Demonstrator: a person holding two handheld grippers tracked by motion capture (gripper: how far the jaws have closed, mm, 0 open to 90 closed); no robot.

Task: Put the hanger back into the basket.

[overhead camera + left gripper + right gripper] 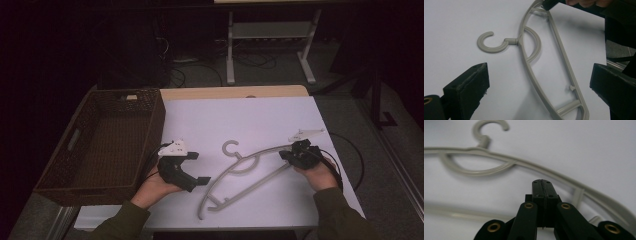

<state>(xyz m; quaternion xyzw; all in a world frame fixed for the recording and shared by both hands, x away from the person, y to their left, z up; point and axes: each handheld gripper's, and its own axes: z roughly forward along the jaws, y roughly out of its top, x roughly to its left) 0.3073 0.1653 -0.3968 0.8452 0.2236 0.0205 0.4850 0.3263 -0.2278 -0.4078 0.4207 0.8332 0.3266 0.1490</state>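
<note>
A grey plastic hanger lies flat on the white table top, its hook pointing to the far side. My left gripper sits open just left of the hanger; in its own view the hanger lies between and beyond its wide-apart jaws. My right gripper is at the hanger's right end. Its pads are pressed together with nothing seen between them, and the hanger runs past behind the tip. The left gripper view catches the right gripper's tip touching the hanger's far end.
A dark woven basket stands along the table's left side, close to my left hand. A black cable loops off the table's right edge. Behind the table stand the white legs of another desk.
</note>
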